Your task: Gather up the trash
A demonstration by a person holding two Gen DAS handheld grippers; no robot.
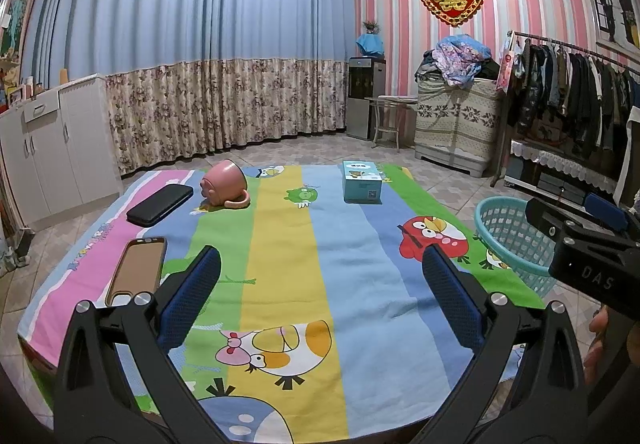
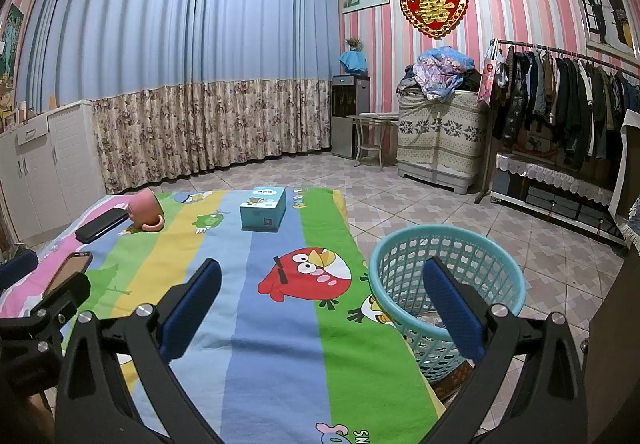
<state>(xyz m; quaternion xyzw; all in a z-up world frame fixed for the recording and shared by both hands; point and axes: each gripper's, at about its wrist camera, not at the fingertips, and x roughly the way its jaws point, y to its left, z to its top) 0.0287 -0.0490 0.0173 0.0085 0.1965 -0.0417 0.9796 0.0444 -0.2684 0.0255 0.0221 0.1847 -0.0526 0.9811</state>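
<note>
A teal plastic basket (image 2: 448, 284) stands on the floor at the right edge of the cloth-covered table (image 2: 276, 324); it also shows in the left wrist view (image 1: 516, 240). My left gripper (image 1: 320, 300) is open and empty above the near middle of the table. My right gripper (image 2: 322, 308) is open and empty, its right finger (image 2: 452, 312) in front of the basket. On the table lie a tipped pink mug (image 1: 224, 186), a light blue box (image 1: 362, 182), a black case (image 1: 160, 204) and a brown phone case (image 1: 138, 270). No loose trash is visible on the cloth.
White cabinets (image 1: 52, 148) stand at the left. Curtains, a water dispenser (image 1: 364, 96), a covered chest (image 1: 456, 120) and a clothes rack (image 1: 580, 92) line the far and right walls. Tiled floor lies beyond the table.
</note>
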